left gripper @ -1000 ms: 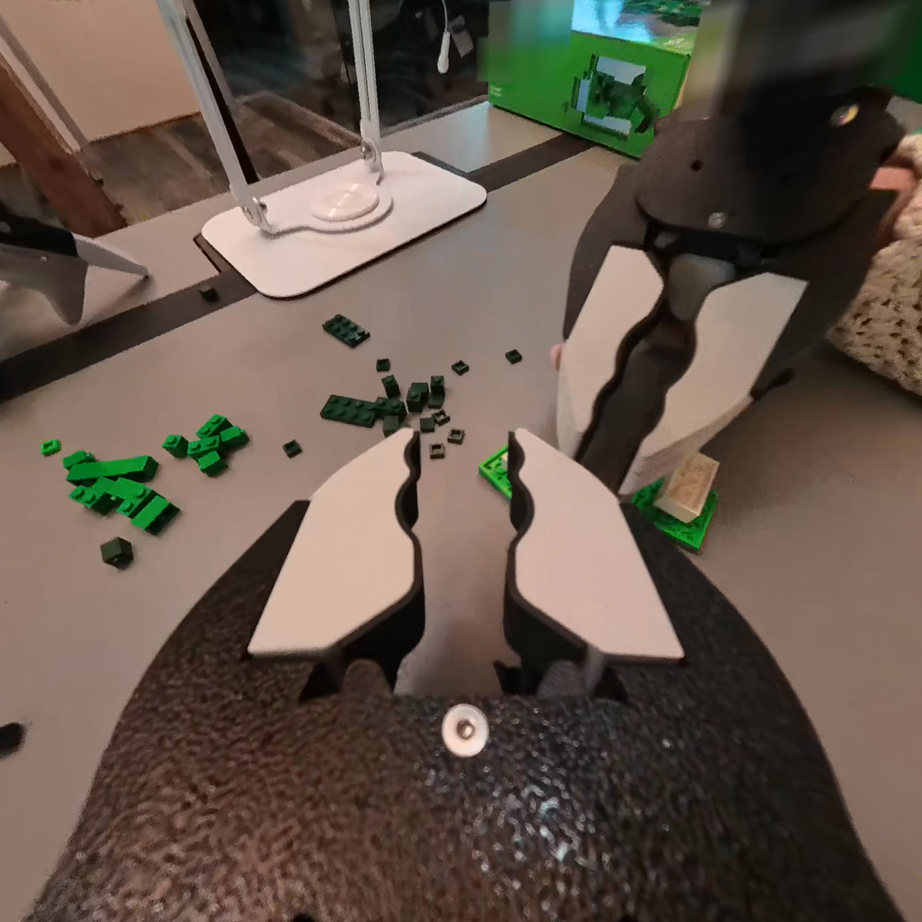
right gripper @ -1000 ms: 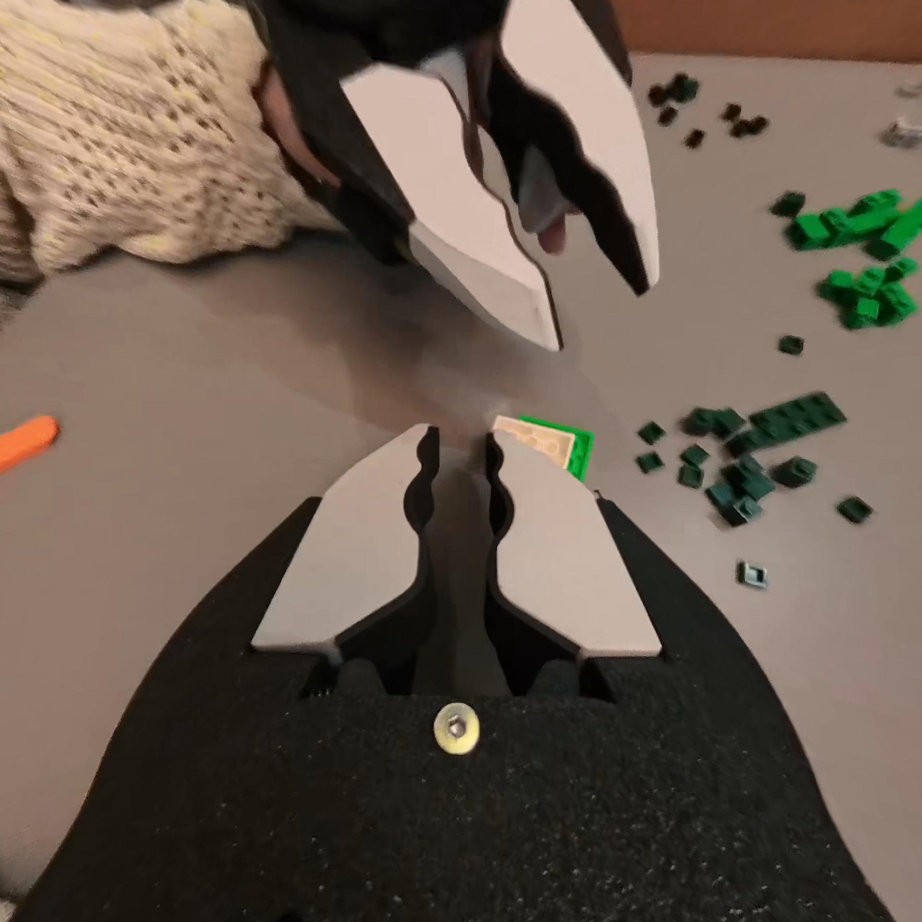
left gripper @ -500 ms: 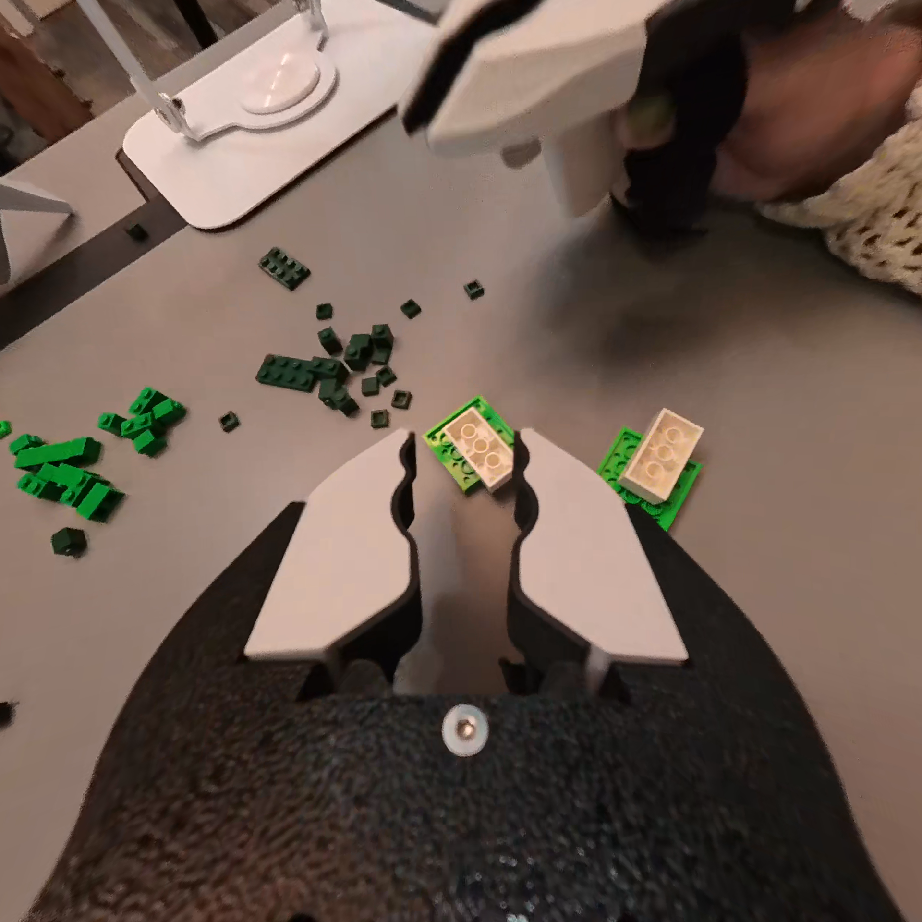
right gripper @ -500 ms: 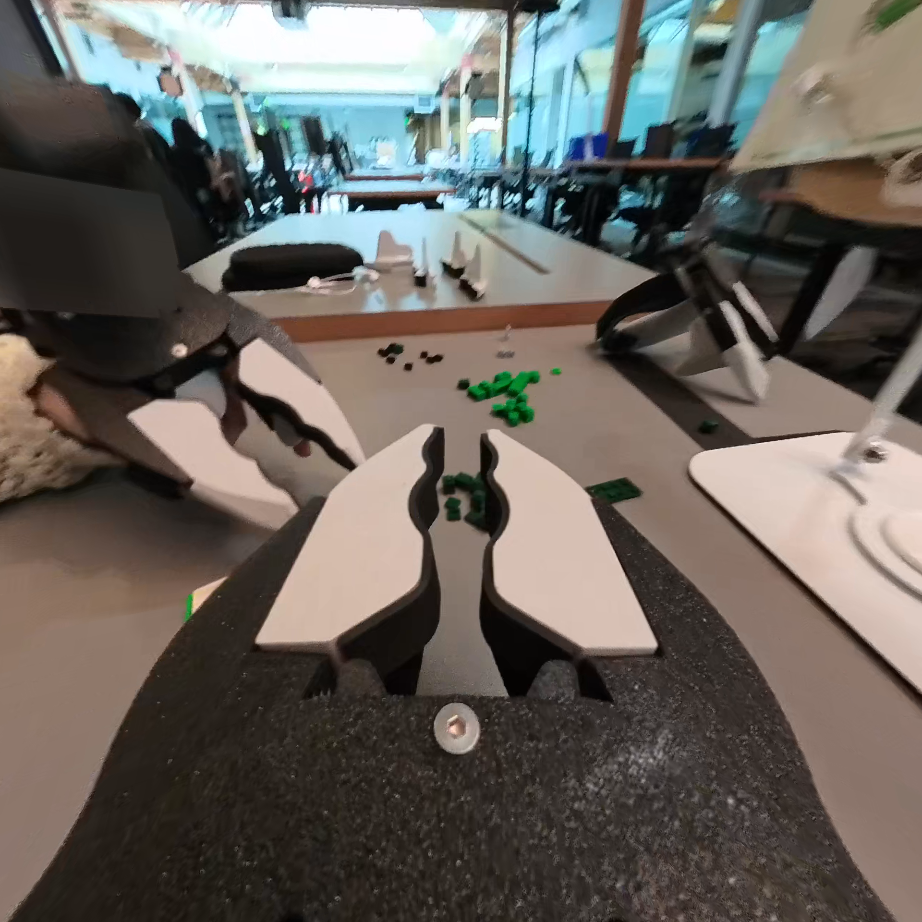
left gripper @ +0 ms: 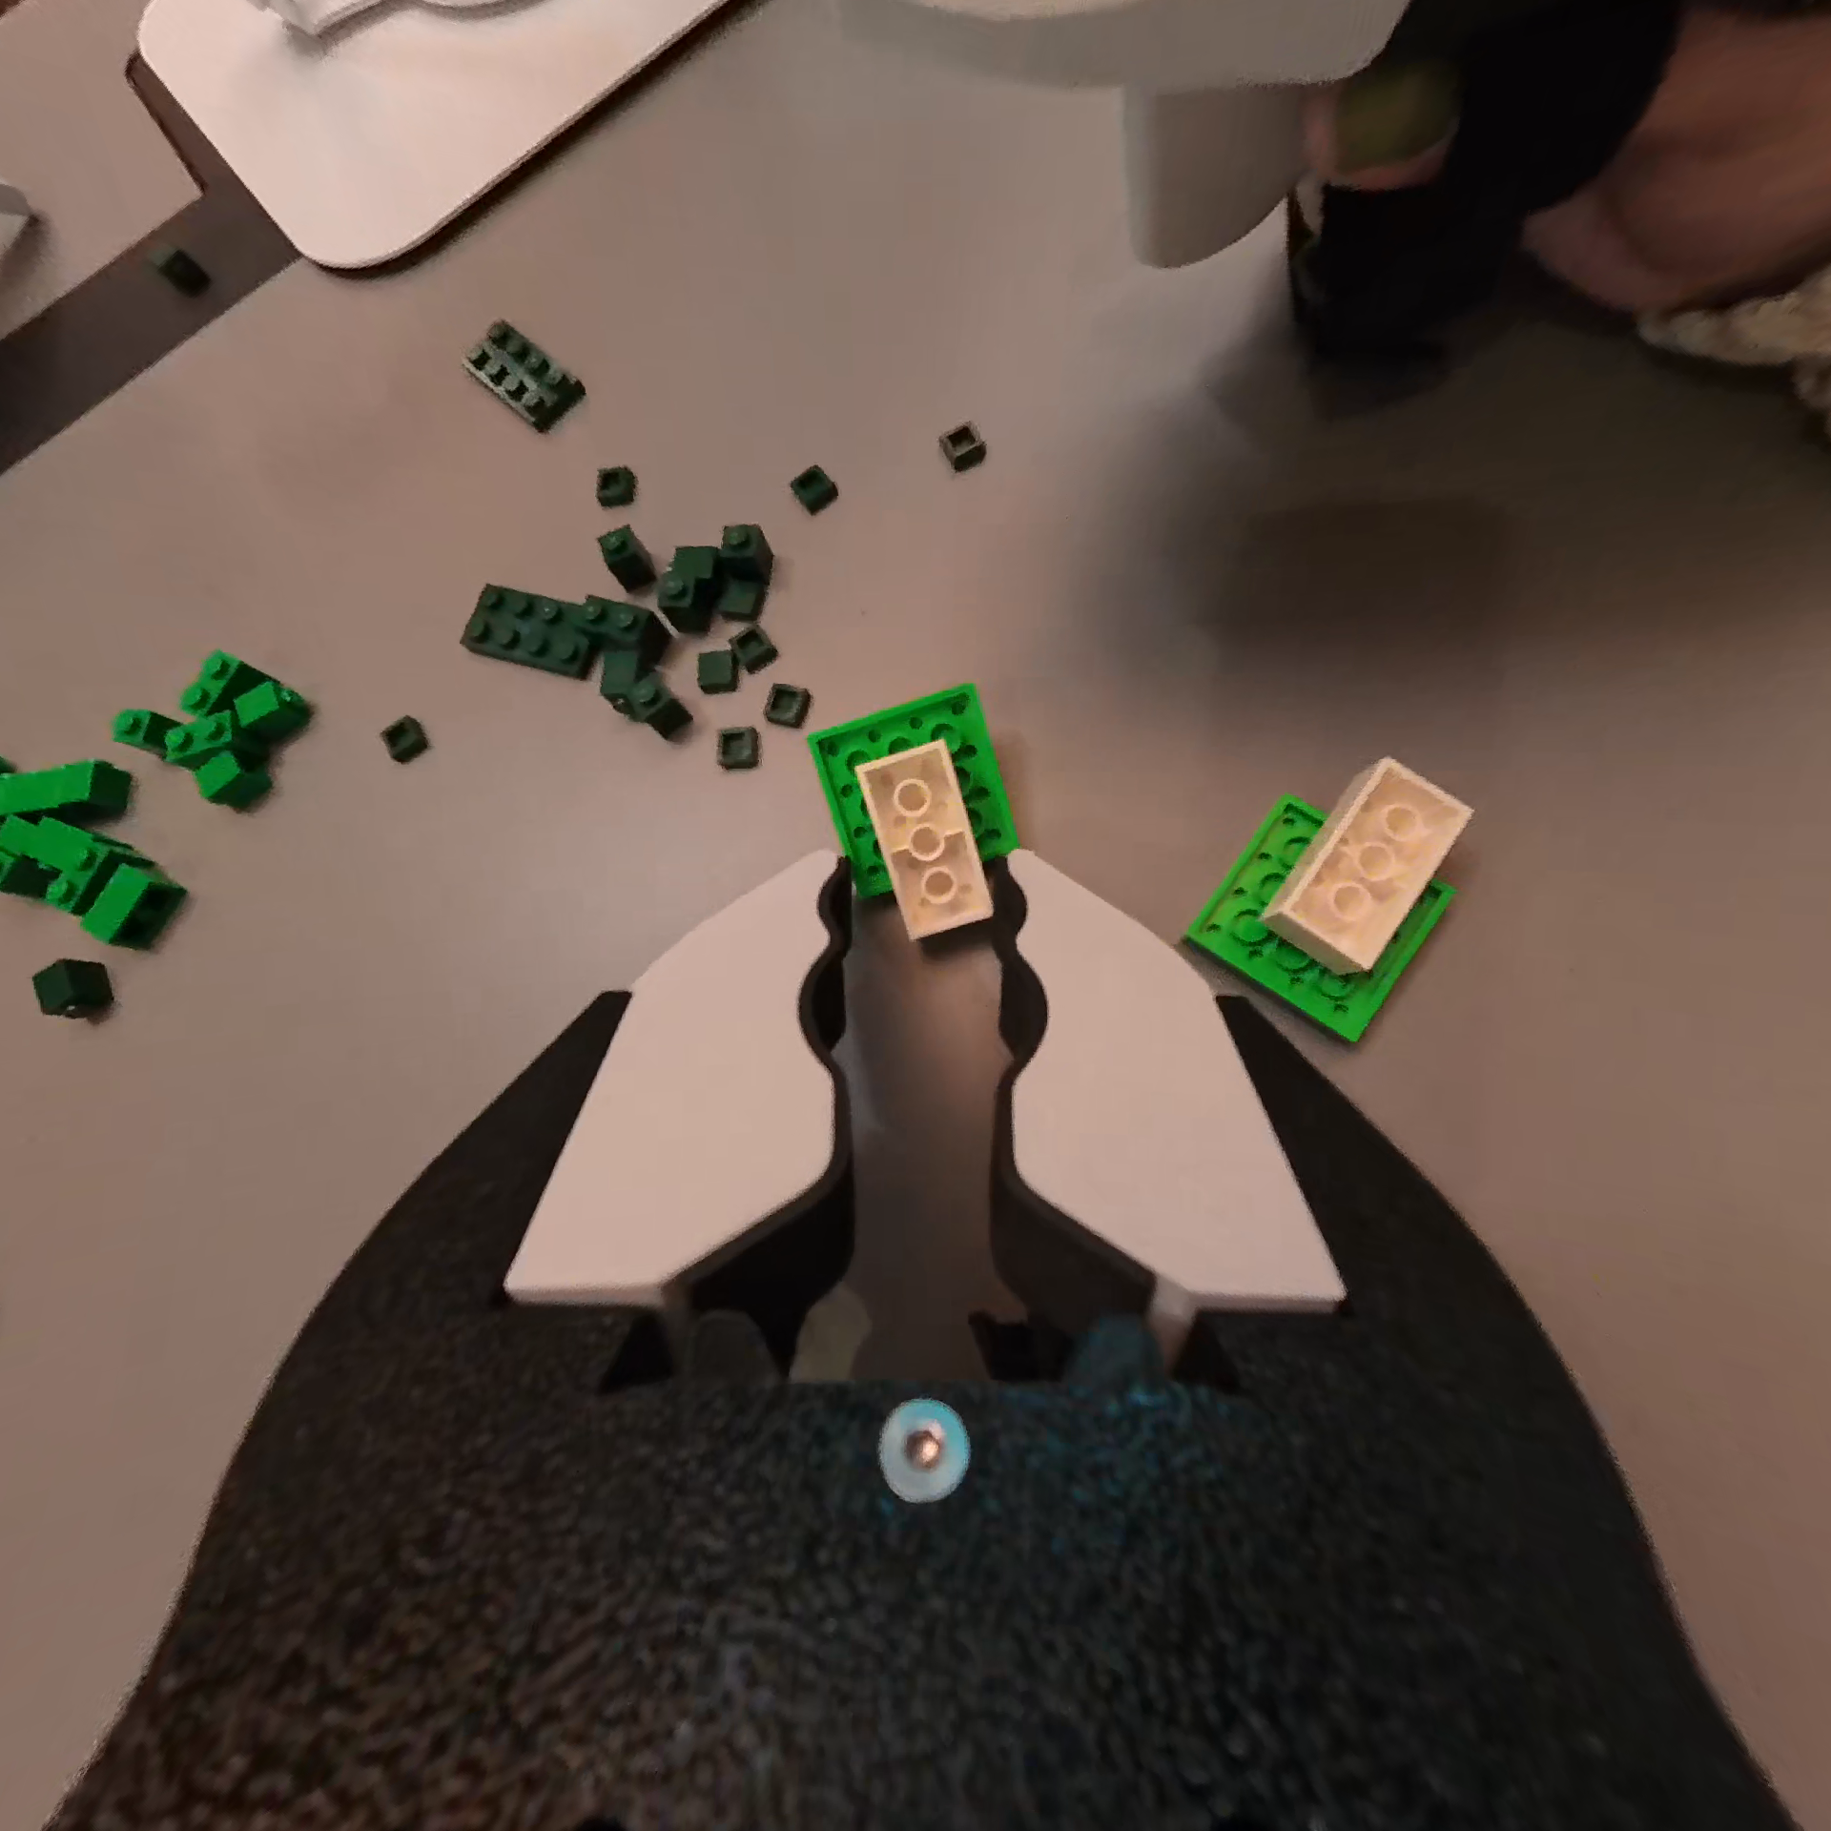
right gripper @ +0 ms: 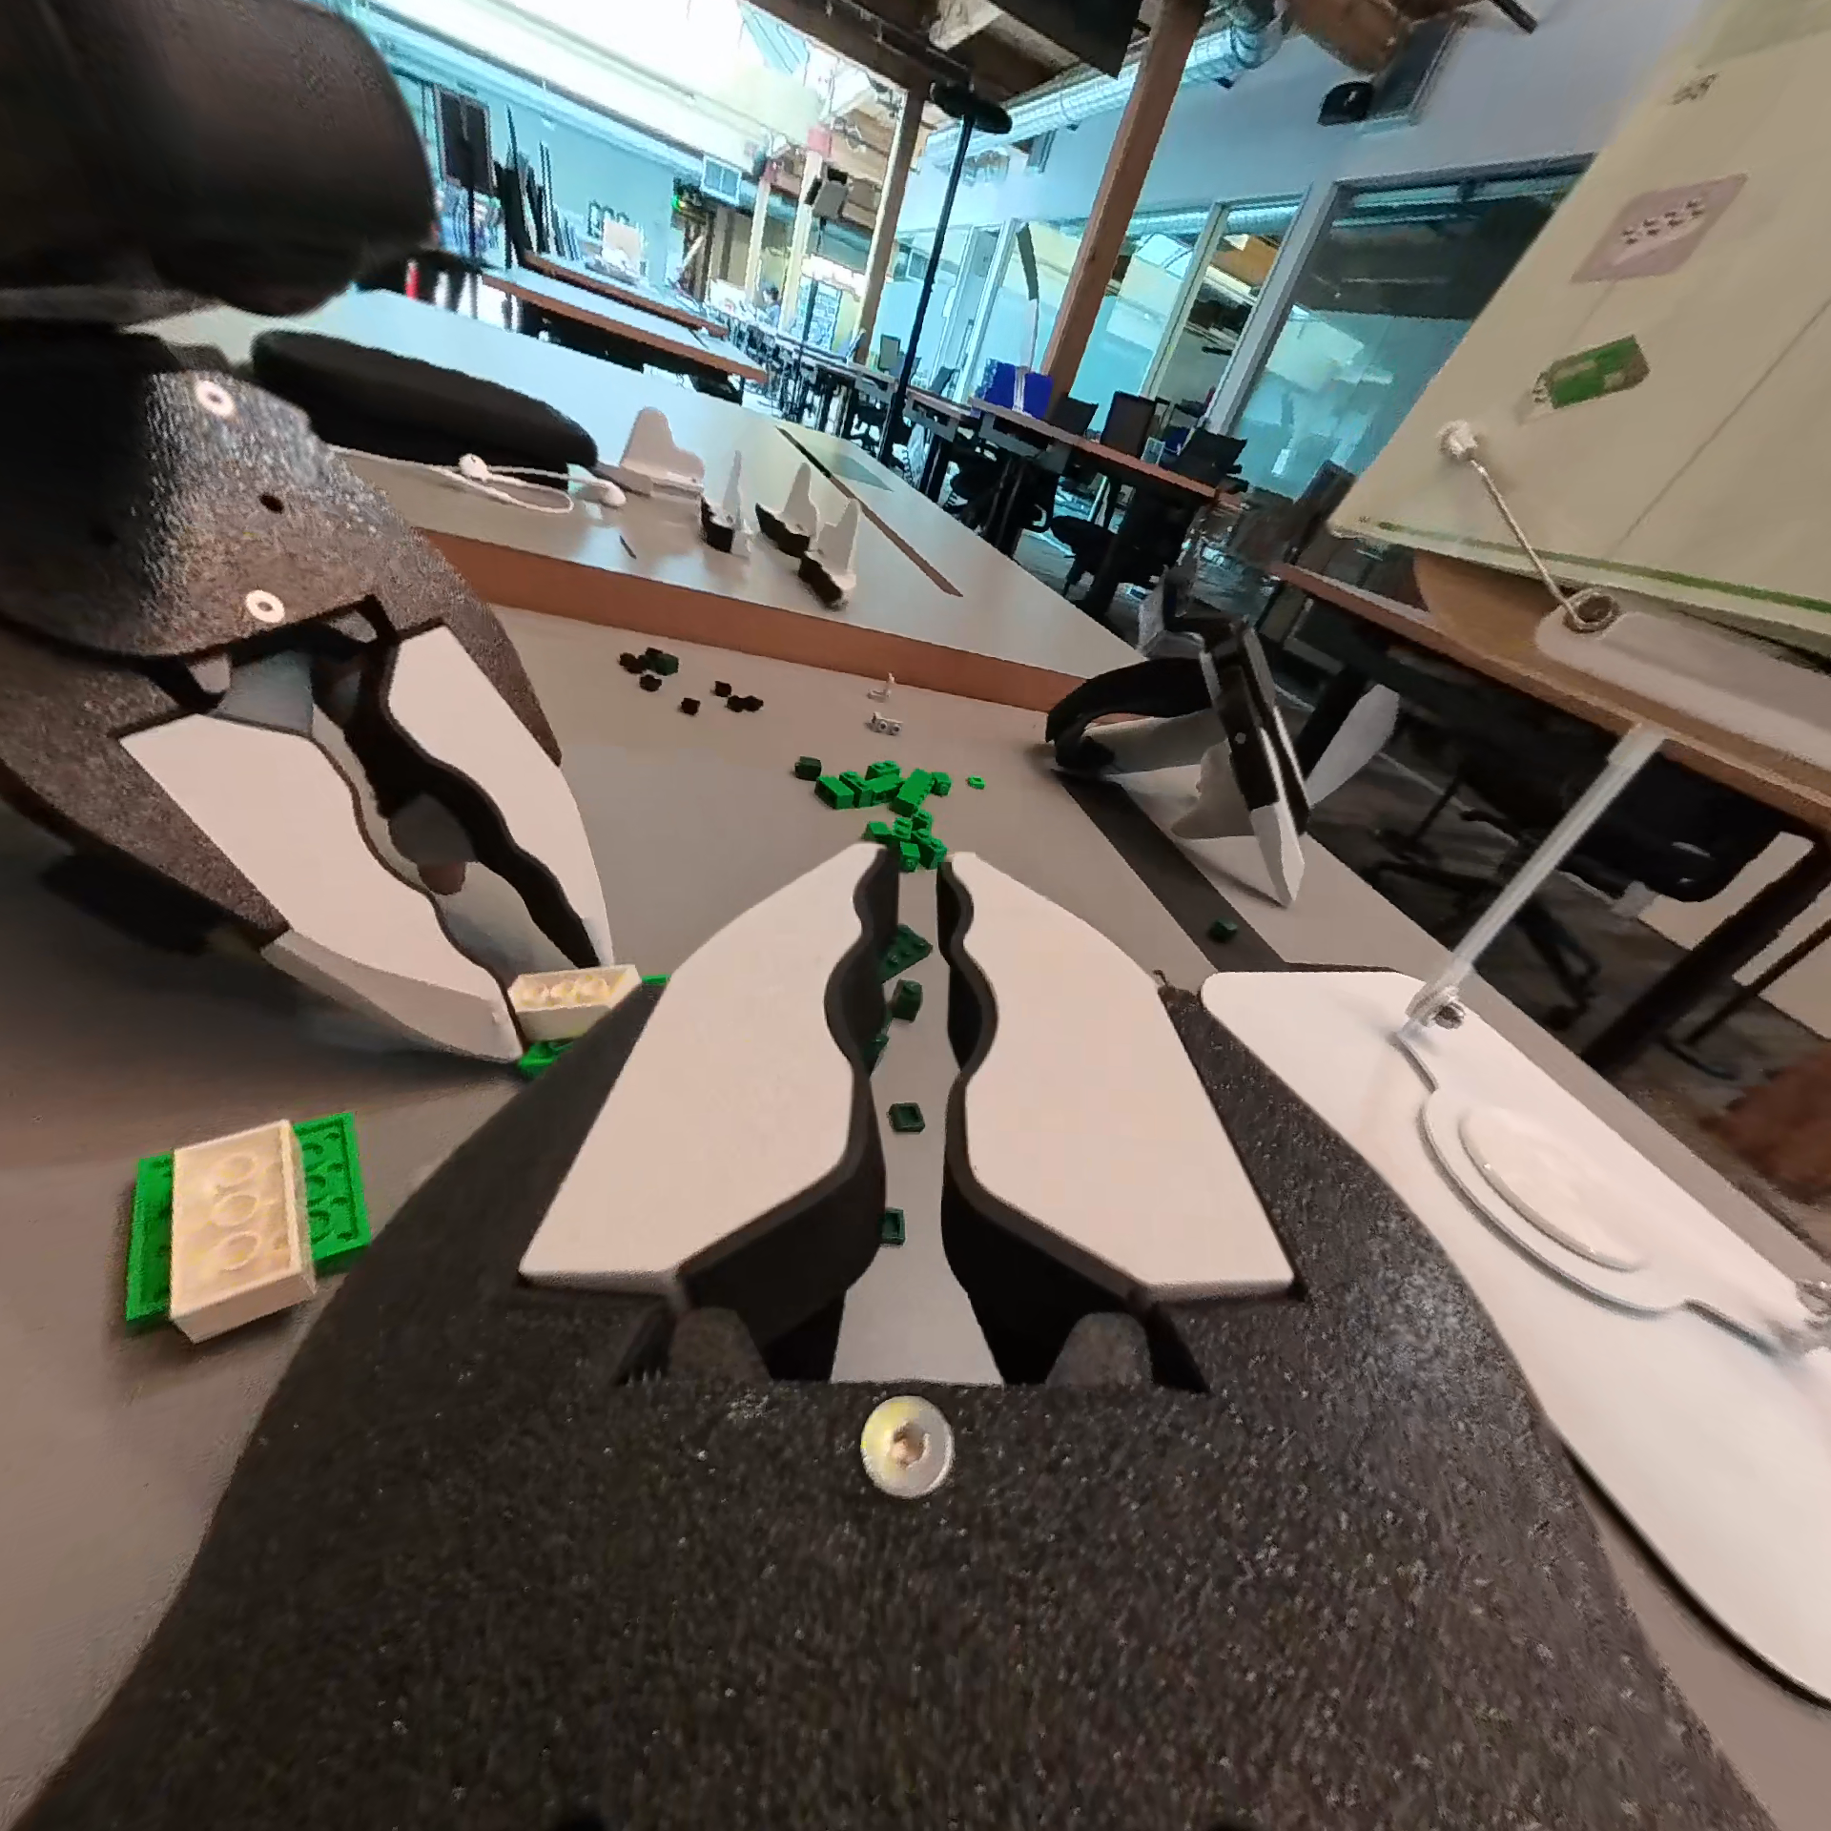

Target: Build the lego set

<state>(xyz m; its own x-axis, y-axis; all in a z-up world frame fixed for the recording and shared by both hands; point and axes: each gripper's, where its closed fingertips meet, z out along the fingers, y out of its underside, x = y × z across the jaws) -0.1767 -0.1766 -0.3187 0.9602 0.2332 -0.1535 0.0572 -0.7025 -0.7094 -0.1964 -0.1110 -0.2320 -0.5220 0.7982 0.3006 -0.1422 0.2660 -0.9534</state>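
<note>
Two assemblies lie on the grey worktop (left gripper: 1486, 1238), each a cream brick on a bright green plate. The near brick (left gripper: 923, 850) and its plate (left gripper: 842, 783) sit at the left gripper (left gripper: 921, 872) tips, jaws open around the brick's end (contact cannot be told). The second brick (left gripper: 1372, 862) rests tilted on its plate (left gripper: 1229, 916), just to the right. The right gripper (right gripper: 907, 867) hangs above the worktop, jaws slightly parted and empty. Loose pieces form two groups: dark green (left gripper: 634, 614) and bright green (left gripper: 119, 812). One white lamp base (left gripper: 396, 129) stands beyond.
</note>
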